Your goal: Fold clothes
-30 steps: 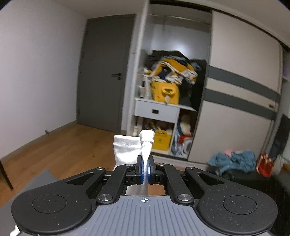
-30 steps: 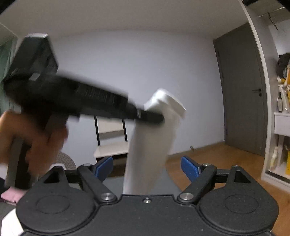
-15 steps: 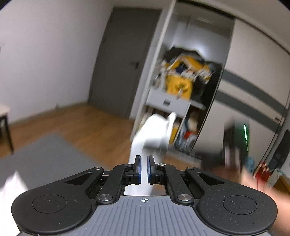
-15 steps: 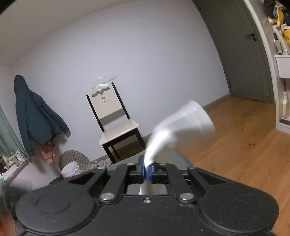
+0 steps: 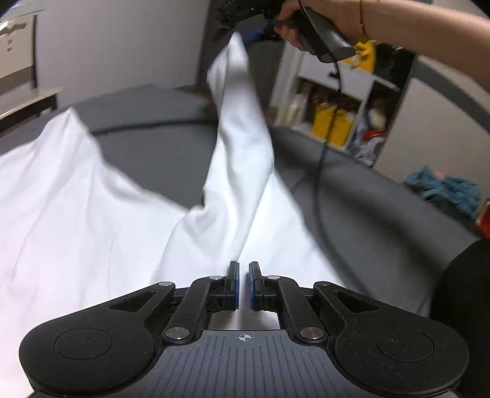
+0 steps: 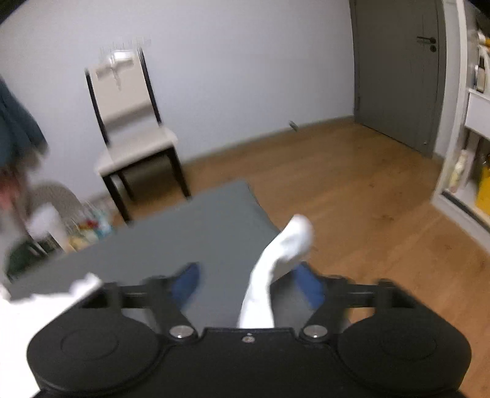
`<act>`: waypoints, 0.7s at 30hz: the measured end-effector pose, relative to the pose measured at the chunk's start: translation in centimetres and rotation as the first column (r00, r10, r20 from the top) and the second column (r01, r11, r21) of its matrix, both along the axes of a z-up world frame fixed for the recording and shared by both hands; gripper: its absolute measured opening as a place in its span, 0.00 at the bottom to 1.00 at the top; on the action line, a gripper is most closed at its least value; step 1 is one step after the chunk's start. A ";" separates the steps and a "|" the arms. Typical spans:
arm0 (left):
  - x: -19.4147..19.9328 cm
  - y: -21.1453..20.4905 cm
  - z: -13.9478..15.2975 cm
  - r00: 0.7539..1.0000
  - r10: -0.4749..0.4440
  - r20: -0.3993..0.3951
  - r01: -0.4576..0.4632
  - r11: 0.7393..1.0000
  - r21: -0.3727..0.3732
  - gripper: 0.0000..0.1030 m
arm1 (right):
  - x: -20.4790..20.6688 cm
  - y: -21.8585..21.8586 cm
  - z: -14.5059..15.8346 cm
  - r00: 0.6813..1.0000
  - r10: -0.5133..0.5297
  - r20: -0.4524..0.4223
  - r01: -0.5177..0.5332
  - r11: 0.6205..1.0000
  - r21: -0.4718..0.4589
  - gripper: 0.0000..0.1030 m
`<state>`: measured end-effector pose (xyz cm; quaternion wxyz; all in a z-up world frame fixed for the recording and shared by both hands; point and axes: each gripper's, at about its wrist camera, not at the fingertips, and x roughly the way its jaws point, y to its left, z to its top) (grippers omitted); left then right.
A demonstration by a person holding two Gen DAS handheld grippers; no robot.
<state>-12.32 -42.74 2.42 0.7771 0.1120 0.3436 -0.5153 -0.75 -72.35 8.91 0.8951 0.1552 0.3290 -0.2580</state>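
A white garment (image 5: 76,214) lies spread over a dark grey mattress (image 5: 159,147). One long strip of the garment (image 5: 242,128) rises from it to my right gripper (image 5: 245,30), held high in a person's hand (image 5: 309,27). In the right wrist view my right gripper (image 6: 248,281) stands wide open and blurred, and the white strip (image 6: 275,260) passes loosely between its blue pads (image 6: 186,281). My left gripper (image 5: 243,286) hovers low over the garment, its pads a narrow gap apart with nothing pinched between them.
A black cable (image 5: 321,159) hangs from the right gripper across the mattress. An open wardrobe (image 5: 337,116) stuffed with clothes stands behind, and a blue garment (image 5: 444,189) lies at the right. A chair (image 6: 131,131), a grey door (image 6: 398,76) and wooden floor (image 6: 352,199) lie beyond the mattress.
My left gripper let go of the white cloth and dropped low over the mattress. My right gripper took the strip, lifted it, and has now opened its jaws wide.
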 end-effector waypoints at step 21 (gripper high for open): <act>0.0 0.4 -1.8 0.996 0.056 -0.067 -0.067 0.985 -0.162 0.03 | -3.8 -8.6 -10.0 0.976 -0.188 0.114 0.113 0.875 0.470 0.22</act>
